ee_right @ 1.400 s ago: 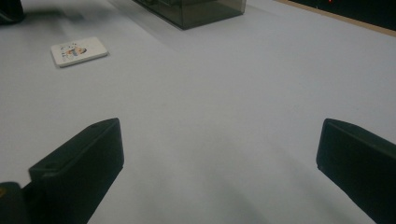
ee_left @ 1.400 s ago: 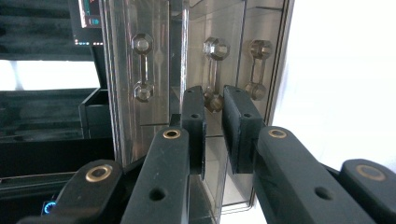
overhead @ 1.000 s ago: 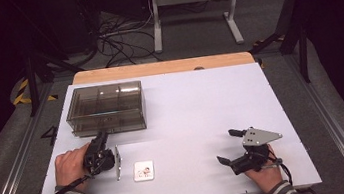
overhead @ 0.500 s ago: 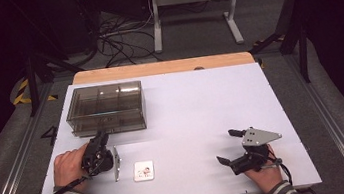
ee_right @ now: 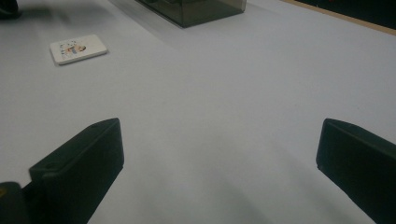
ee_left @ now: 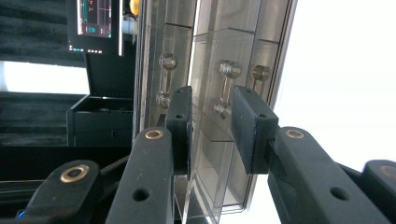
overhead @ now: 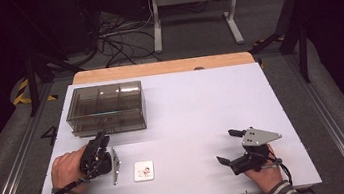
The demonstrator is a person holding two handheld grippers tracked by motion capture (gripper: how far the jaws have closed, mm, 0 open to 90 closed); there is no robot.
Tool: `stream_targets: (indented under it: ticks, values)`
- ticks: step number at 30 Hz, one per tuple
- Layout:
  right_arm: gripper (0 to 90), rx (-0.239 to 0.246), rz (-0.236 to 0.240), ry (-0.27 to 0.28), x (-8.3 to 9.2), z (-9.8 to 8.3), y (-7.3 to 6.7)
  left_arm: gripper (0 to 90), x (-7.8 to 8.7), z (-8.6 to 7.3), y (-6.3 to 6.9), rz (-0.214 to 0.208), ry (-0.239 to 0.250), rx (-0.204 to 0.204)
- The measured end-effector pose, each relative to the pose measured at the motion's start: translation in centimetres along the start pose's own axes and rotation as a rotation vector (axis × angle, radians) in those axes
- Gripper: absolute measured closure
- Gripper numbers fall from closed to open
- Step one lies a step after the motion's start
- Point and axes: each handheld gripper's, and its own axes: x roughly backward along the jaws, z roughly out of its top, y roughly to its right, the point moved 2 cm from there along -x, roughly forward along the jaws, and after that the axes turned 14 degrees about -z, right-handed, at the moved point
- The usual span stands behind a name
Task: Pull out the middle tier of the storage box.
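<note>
The left gripper (overhead: 102, 139) is rolled on its side and aimed at the near front of the smoked drawer box (overhead: 106, 109) at the far left of the table (overhead: 201, 103). Its jaws, just opened slightly, are kept narrow to frame a clear handle (ee_left: 225, 88); nothing is gripped. The right gripper (overhead: 228, 146) is rested at the near right, spread wide and empty. A small card (overhead: 143, 171) is left near the front edge.

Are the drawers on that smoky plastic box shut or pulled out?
Shut: the drawer box fronts sit flush; nothing juts out.
</note>
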Motion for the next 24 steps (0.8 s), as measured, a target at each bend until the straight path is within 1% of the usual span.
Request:
stream_targets:
  ticks: [1, 2, 3, 5, 6, 8, 9, 11, 13, 16, 17, 21, 24]
  values:
    - [1.5, 0.0, 0.0, 0.0, 0.0, 0.0, 0.0, 69.5, 0.1, 0.0, 0.0, -0.008, -0.003, 0.005]
    - [1.5, 0.0, 0.0, 0.0, 0.0, 0.0, 0.0, 69.5, 0.2, 0.0, -0.1, -0.003, -0.002, -0.001]
    - [1.5, 0.0, 0.0, 0.0, 0.0, 0.0, 0.0, 69.5, 0.2, -0.1, -0.1, -0.006, 0.005, 0.011]
    - [1.5, 0.0, 0.0, 0.0, 0.0, 0.0, 0.0, 69.4, 0.3, 0.0, -0.1, -0.005, 0.013, 0.006]
    - [1.5, 0.001, 0.0, 0.0, 0.0, 0.0, 0.0, 69.4, 0.3, 0.0, -0.1, -0.014, 0.017, 0.015]
    - [1.5, 0.0, 0.0, 0.0, 0.0, 0.0, 0.0, 69.3, 0.5, 0.1, -0.2, -0.018, 0.021, 0.016]
    - [1.5, 0.001, 0.001, -0.001, 0.0, 0.0, 0.0, 69.2, 0.4, 0.1, -0.2, -0.025, 0.03, 0.035]
    - [1.5, 0.001, 0.001, -0.001, 0.0, 0.0, 0.0, 69.3, 0.5, 0.2, -0.2, -0.039, 0.022, 0.052]
    - [1.5, 0.001, 0.001, -0.001, 0.0, 0.0, 0.0, 69.2, 0.5, 0.3, -0.3, -0.05, 0.027, 0.078]
    - [1.5, 0.0, 0.001, -0.001, 0.0, 0.0, 0.0, 69.2, 0.7, 0.4, -0.4, -0.065, 0.047, 0.102]
    - [1.5, 0.0, 0.001, -0.001, 0.0, 0.0, 0.0, 69.2, 0.8, 0.4, -0.5, -0.069, 0.051, 0.103]
    - [1.5, -0.001, 0.001, -0.001, 0.0, 0.0, 0.0, 68.2, 1.0, 0.5, -0.7, -0.111, 0.069, 0.143]
    - [1.5, -0.001, 0.001, -0.002, 0.0, 0.0, 0.0, 67.3, 1.3, 0.5, -0.9, -0.127, 0.099, 0.17]
